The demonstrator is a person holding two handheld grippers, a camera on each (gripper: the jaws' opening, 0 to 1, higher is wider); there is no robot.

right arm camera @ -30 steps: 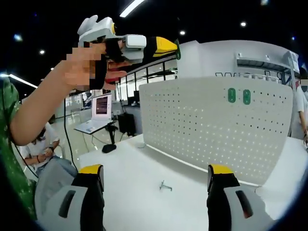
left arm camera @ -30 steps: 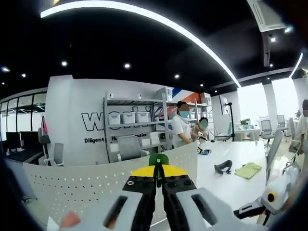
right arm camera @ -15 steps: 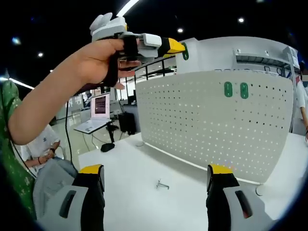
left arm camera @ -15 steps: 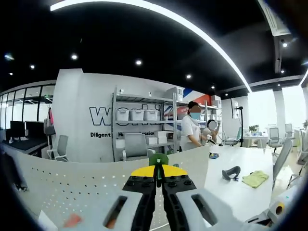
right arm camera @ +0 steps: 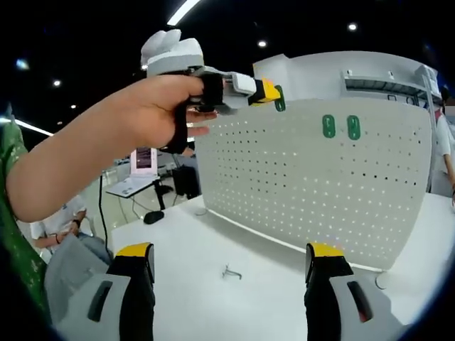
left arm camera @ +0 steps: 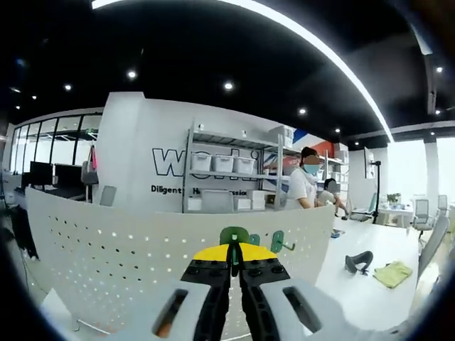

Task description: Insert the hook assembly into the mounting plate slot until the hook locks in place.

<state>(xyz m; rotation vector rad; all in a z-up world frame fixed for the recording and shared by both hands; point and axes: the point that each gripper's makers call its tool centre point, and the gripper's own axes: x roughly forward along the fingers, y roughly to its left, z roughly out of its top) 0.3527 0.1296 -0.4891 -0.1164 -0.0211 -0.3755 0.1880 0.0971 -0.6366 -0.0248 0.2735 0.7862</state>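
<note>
In the left gripper view, the left gripper has its two yellow-tipped jaws pressed together on a small green plastic hook piece. Only the rounded top of this piece rises above the jaw tips; the rest is hidden between them. It sits at the top edge of the white perforated metal mounting plate, but I cannot tell if it touches the plate. Two more green hooks hang on the far side of the plate, just to the right of the jaw tips; their lower parts are hard to make out.

In the right gripper view, the same gripper is held by a hand up at the plate's top left corner, with the green piece at its tip against the upper edge. Two green oval tabs show side by side on the plate front. The right gripper has its jaws wide apart and holds nothing. One small metal hook part lies on the white table between them; its shape is too small to read.
</note>
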